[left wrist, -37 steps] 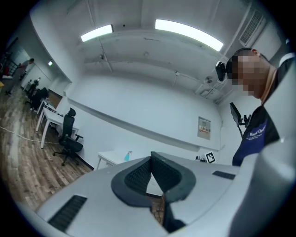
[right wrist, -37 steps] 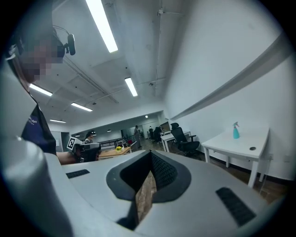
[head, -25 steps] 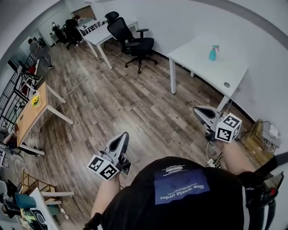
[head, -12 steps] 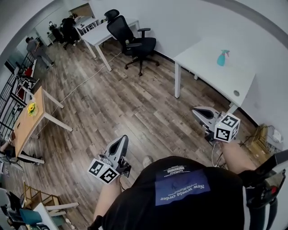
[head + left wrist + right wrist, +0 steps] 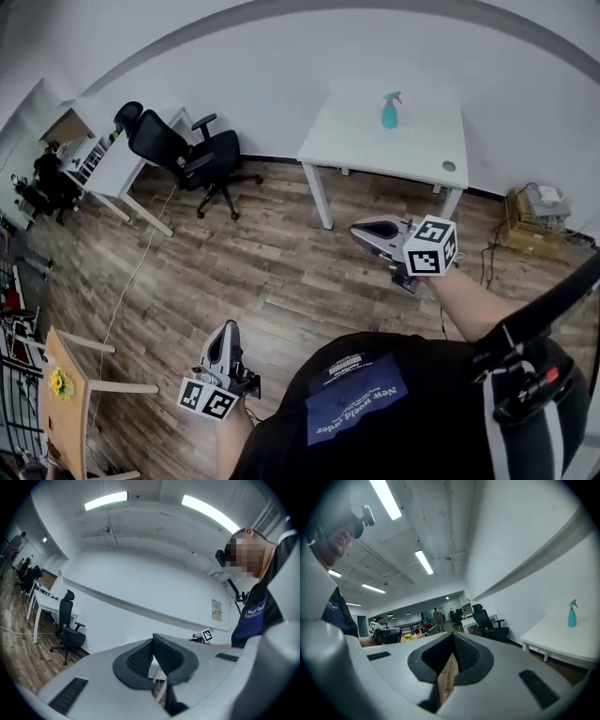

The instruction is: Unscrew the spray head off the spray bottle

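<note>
A teal spray bottle (image 5: 389,111) with its spray head on stands upright on a white table (image 5: 412,150) against the far wall; the same spray bottle (image 5: 572,614) shows small at the right of the right gripper view. My right gripper (image 5: 359,228) is shut and empty, held over the wooden floor a little short of the table's front edge. My left gripper (image 5: 224,331) is shut and empty too, lower left, near my body and far from the table. Both point roughly level.
A black office chair (image 5: 183,159) stands left of the white table beside another white desk (image 5: 117,173). A cardboard box (image 5: 532,220) with cables sits on the floor right of the table. A wooden table (image 5: 61,412) is at lower left. People sit far off at the left.
The view has swung so that the white table with the bottle now lies straight ahead and closer. Both grippers moved along with me, still shut.
</note>
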### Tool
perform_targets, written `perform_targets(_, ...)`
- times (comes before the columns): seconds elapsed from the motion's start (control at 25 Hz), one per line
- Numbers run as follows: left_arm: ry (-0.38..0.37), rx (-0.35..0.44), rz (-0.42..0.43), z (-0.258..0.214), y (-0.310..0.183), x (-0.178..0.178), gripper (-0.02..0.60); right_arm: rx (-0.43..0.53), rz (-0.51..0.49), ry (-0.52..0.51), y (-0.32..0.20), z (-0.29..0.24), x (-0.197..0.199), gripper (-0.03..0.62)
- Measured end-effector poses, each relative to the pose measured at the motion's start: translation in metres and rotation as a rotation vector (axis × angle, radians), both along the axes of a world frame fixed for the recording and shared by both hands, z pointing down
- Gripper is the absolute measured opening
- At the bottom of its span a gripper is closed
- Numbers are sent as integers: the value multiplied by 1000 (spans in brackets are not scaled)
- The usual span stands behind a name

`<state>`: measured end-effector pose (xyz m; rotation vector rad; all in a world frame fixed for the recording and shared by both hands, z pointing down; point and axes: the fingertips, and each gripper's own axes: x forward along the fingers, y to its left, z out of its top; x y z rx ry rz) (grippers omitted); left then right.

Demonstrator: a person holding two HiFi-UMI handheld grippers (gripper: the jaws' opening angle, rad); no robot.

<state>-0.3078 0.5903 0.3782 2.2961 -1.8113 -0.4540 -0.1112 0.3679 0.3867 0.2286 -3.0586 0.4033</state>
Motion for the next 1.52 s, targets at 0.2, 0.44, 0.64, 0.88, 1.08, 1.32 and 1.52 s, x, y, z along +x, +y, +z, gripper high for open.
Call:
perform_targets(0.2, 35, -10, 63, 11, -43, -17, 3, -7, 33, 20, -23, 7, -13, -6)
perform_targets(0.44, 26, -29, 86, 16, -120, -8, 3, -16, 43, -1, -96, 12, -2, -6)
perform_targets(0.64, 26, 0, 74, 1, -212, 27, 3, 14, 12, -4, -185, 5, 22, -6)
perform_targets(0.88, 22, -8, 119, -8, -315, 80, 3, 49, 27, -2, -278, -1, 77, -6)
perform_targets(1.08, 0, -56, 202, -5, -388, 109, 3, 7, 118, -21, -335, 9, 124, -6)
perform_targets(1.32, -10, -76, 375, -2, -469, 143, 3, -38, 287, -14, -374, 30, 183, -6)
perform_targets(1.52, 9, -74, 553, 13, -536, 158, 3, -41, 449, 19, -396, 41, 214, -6)
